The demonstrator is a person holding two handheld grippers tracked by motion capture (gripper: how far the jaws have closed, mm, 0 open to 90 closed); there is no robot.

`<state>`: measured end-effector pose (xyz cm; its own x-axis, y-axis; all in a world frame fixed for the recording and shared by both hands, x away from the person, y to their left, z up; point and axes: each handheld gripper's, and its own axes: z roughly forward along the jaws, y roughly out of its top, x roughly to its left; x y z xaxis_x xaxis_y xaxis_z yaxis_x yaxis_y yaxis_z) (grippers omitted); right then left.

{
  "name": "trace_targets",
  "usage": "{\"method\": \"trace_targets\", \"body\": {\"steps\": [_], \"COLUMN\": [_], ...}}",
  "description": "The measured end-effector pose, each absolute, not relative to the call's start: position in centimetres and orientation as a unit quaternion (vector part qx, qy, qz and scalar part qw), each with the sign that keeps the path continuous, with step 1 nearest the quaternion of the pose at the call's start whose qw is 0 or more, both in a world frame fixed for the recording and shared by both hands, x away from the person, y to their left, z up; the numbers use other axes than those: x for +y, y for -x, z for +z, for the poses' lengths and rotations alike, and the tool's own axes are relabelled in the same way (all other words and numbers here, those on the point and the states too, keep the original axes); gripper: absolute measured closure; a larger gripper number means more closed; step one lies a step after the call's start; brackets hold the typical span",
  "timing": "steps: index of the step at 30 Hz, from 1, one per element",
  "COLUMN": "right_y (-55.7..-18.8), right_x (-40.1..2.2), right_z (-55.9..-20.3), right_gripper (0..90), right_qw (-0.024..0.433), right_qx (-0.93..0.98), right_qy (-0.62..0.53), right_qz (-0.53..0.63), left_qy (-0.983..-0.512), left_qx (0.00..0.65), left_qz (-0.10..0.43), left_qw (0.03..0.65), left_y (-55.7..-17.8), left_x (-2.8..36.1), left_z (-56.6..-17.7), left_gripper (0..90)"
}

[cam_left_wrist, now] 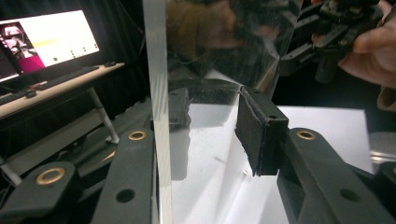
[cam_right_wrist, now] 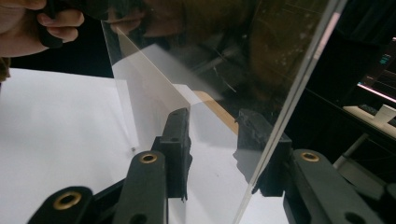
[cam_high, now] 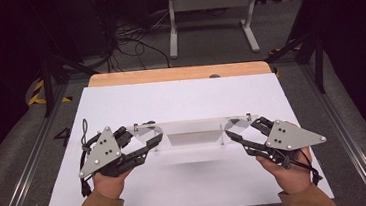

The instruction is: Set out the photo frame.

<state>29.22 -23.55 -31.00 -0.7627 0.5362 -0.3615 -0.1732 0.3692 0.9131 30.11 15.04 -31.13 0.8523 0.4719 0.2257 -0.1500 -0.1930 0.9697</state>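
Observation:
A long clear acrylic case [cam_high: 193, 128] hangs a little above the white table sheet [cam_high: 180, 95], with its shadow below it. My left gripper [cam_high: 152, 133] holds its left end and my right gripper [cam_high: 241, 128] holds its right end. In the left gripper view the jaws of the left gripper [cam_left_wrist: 217, 116] straddle the case's clear walls [cam_left_wrist: 156, 70], one pad seen through the plastic. The right gripper view shows the right gripper [cam_right_wrist: 219, 135] astride a slanting clear wall [cam_right_wrist: 280, 70]. Each view shows the other hand at the far end.
The wooden table edge [cam_high: 178, 74] runs along the far side. Beyond it stand a white metal frame [cam_high: 211, 20] and loose cables [cam_high: 130, 40] on the floor. A lit monitor [cam_left_wrist: 46, 42] sits on a side desk. Metal rails flank the table.

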Motion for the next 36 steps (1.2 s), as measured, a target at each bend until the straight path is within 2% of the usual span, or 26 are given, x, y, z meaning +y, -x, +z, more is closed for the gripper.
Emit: {"method": "trace_targets", "body": {"steps": [6,10,13,16,17,18,19,21,26,27,28,33,36], "right_y": [-28.6,-29.5,-30.1,-31.0,-31.4,-32.5,-32.5,-34.2,-36.0,-36.2,-36.4,-37.5,-37.4], "right_x": [-23.6,-23.6,-23.6,-23.7,-23.6,-23.5,-23.5,-23.5,-22.9,-22.8,-22.7,-23.0,-23.2], "right_z": [-30.2,-30.6,-30.9,-31.2,-31.4,-32.1,-32.1,-33.3,-34.4,-34.5,-34.6,-34.9,-35.0], "right_gripper": [62.1,59.2,58.4,56.5,52.3,42.9,42.9,41.9,44.9,45.8,51.3,51.3,47.5], "right_qw": [0.291,0.281,0.285,0.274,0.272,0.266,0.266,0.242,0.245,0.247,0.255,0.249,0.256], "right_qx": [0.76,0.742,0.73,0.722,0.725,0.731,0.731,0.728,0.743,0.745,0.751,0.752,0.755], "right_qy": [-0.137,-0.155,-0.161,-0.17,-0.177,-0.191,-0.191,-0.194,-0.193,-0.194,-0.194,-0.192,-0.195], "right_qz": [0.565,0.589,0.599,0.612,0.608,0.599,0.599,0.611,0.592,0.588,0.577,0.579,0.571], "left_qy": [-0.728,-0.72,-0.719,-0.72,-0.719,-0.722,-0.722,-0.726,-0.729,-0.731,-0.732,-0.736,-0.741], "left_qx": [0.125,0.147,0.18,0.206,0.217,0.236,0.236,0.255,0.271,0.273,0.274,0.285,0.291], "left_qz": [0.207,0.216,0.234,0.23,0.221,0.21,0.21,0.208,0.21,0.211,0.212,0.217,0.214], "left_qw": [0.642,0.643,0.629,0.622,0.622,0.616,0.616,0.604,0.592,0.588,0.586,0.575,0.565], "left_y": [-30.2,-30.7,-31.1,-31.9,-32.3,-32.8,-32.8,-33.3,-33.3,-33.3,-33.2,-32.8,-32.7], "left_x": [15.5,15.3,15.1,15.6,15.9,16.4,16.4,17.3,18.3,18.5,18.7,19.7,20.3], "left_z": [-30.4,-30.5,-30.9,-31.8,-32.2,-33.0,-33.0,-34.1,-34.9,-35.0,-35.1,-35.7,-36.2], "left_gripper": [62.5,59.7,53.4,41.2,37.6,33.6,32.7,32.0,31.3,31.3,31.2,31.0,30.5]}}
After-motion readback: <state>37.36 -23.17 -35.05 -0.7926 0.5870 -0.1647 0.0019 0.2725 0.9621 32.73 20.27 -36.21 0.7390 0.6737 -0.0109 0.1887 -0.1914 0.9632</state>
